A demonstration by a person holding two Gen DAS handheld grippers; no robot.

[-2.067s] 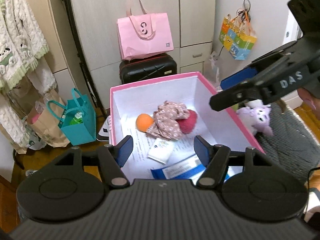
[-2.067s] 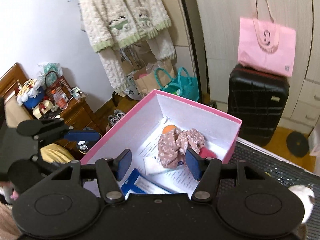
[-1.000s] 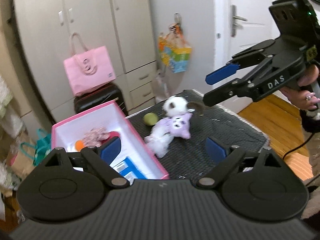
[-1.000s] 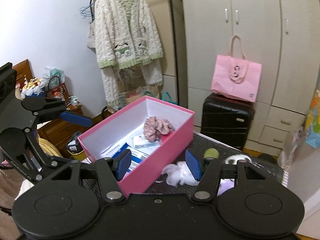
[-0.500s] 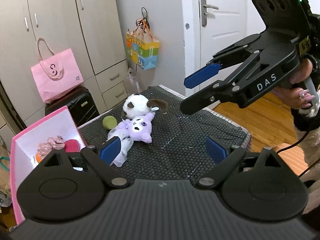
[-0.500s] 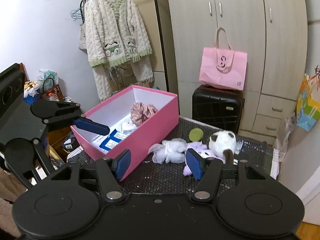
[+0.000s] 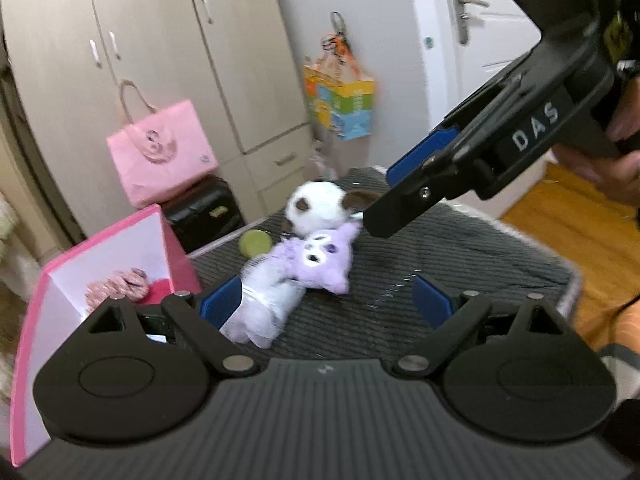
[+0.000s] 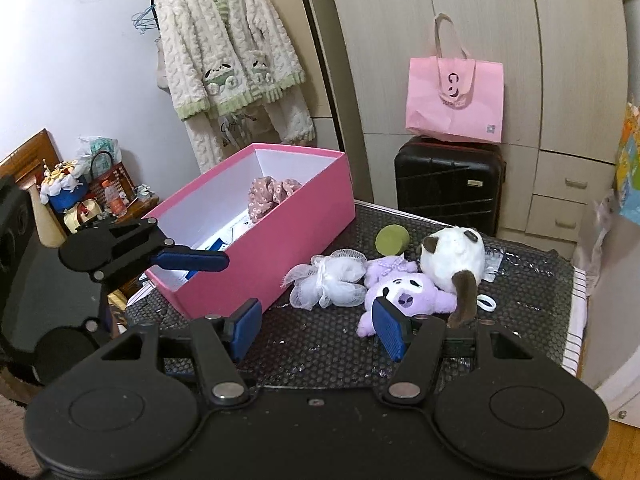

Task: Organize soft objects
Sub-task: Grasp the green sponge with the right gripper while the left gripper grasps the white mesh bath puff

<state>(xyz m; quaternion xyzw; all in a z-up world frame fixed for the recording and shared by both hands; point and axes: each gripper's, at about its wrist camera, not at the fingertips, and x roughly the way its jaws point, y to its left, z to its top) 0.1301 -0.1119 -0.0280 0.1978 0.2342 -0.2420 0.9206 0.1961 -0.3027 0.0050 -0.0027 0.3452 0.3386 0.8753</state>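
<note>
A purple plush (image 7: 320, 262) (image 8: 412, 298) lies on the dark mat beside a white mesh puff (image 8: 332, 278) (image 7: 260, 312), a white-and-brown plush (image 8: 454, 258) (image 7: 320, 204) and a green ball (image 8: 392, 239) (image 7: 254, 242). A pink box (image 8: 280, 240) (image 7: 36, 304) at the left holds a floral scrunchie (image 8: 272, 194) and other items. My left gripper (image 7: 326, 306) is open and empty above the mat near the puff. My right gripper (image 8: 318, 330) is open and empty in front of the purple plush.
A black suitcase (image 8: 448, 184) with a pink tote bag (image 8: 454, 96) stands behind the mat by the wardrobe. A cream cardigan (image 8: 228, 60) hangs at the left. A colourful bag (image 7: 340, 98) hangs by the door. The mat's right edge (image 7: 560, 280) borders wooden floor.
Both grippers have swung away from the pink box toward the plush toys on the mat and moved closer to them. Both stay open and empty.
</note>
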